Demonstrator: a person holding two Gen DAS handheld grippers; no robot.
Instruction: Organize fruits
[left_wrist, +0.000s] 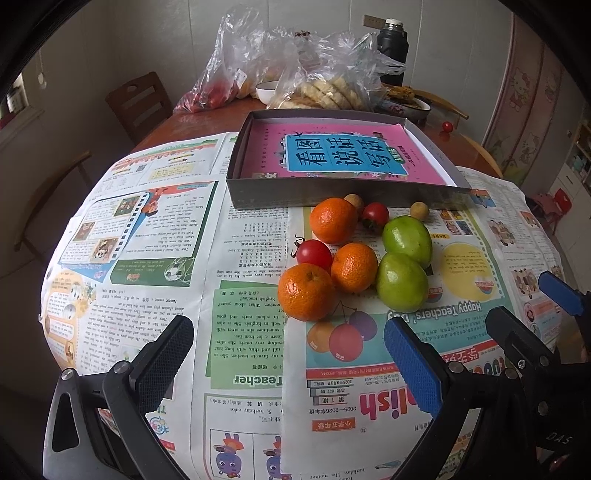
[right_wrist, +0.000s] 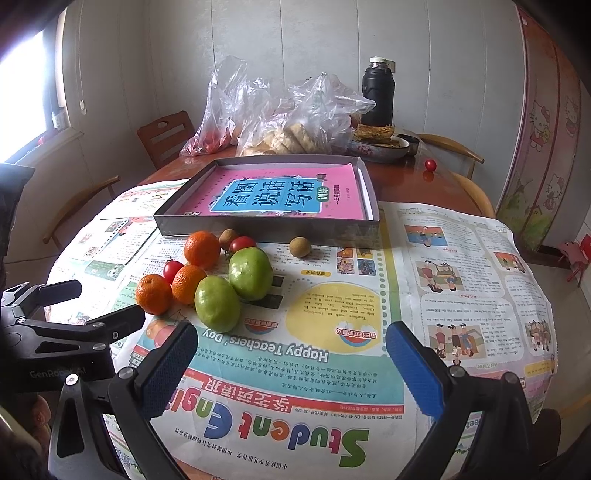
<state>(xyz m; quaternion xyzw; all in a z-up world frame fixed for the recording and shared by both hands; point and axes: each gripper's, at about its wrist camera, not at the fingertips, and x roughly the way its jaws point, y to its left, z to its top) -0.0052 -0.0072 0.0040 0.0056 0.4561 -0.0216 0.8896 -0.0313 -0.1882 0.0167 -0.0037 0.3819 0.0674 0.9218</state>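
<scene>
A cluster of fruit lies on newspaper in front of a shallow grey box (left_wrist: 332, 194) (right_wrist: 266, 227) lined with a pink book cover. There are three oranges (left_wrist: 307, 291) (right_wrist: 153, 294), two green fruits (left_wrist: 402, 282) (right_wrist: 218, 303), two cherry tomatoes (left_wrist: 314, 253) (right_wrist: 172, 269) and two small brown longans (left_wrist: 419, 211) (right_wrist: 300, 246). My left gripper (left_wrist: 288, 365) is open and empty, just short of the nearest orange. My right gripper (right_wrist: 291, 369) is open and empty, to the right of the fruit; it shows in the left wrist view (left_wrist: 528, 306).
Newspaper (left_wrist: 147, 295) (right_wrist: 461, 277) covers the near part of the round wooden table. Behind the box are plastic bags of food (left_wrist: 314, 74) (right_wrist: 295, 122), a black flask (left_wrist: 393, 48) (right_wrist: 377, 92), a plate (right_wrist: 380, 147) and a lone tomato (left_wrist: 447, 126) (right_wrist: 430, 164). Wooden chairs (right_wrist: 166, 136) surround the table.
</scene>
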